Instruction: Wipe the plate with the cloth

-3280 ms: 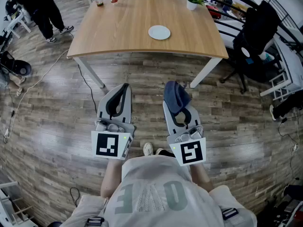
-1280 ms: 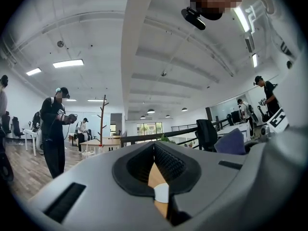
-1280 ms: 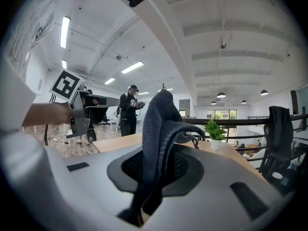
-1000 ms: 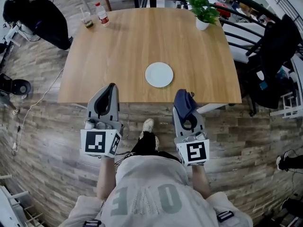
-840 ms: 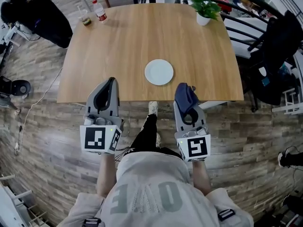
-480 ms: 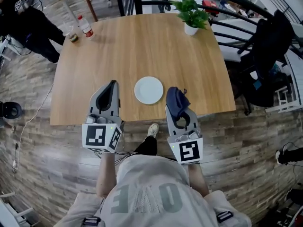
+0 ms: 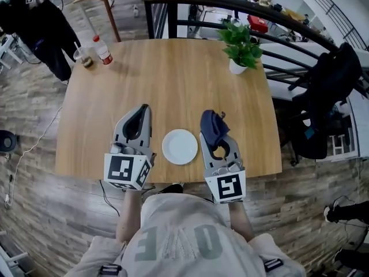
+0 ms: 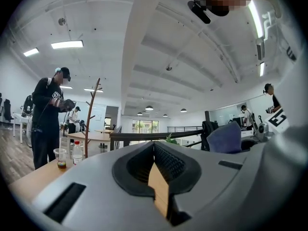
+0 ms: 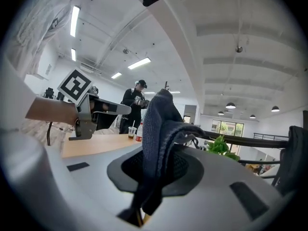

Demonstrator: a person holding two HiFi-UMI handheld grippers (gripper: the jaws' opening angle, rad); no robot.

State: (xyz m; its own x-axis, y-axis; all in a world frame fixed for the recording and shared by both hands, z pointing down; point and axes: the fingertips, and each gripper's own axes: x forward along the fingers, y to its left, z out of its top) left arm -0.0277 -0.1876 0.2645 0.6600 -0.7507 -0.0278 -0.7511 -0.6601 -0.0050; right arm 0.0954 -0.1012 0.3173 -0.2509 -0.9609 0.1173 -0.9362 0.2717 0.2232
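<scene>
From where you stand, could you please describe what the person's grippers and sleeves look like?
The left gripper and right gripper match: tapered light-grey fingers lined with black ribbed pads, each with a white cube of black square markers at the rear. The person's pale grey shirt bears large lettering; its sleeves leave the forearms bare.

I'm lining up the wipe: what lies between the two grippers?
The white plate lies on the wooden table between the left gripper and the right gripper, which grips the dark blue cloth. The head view shows this.
</scene>
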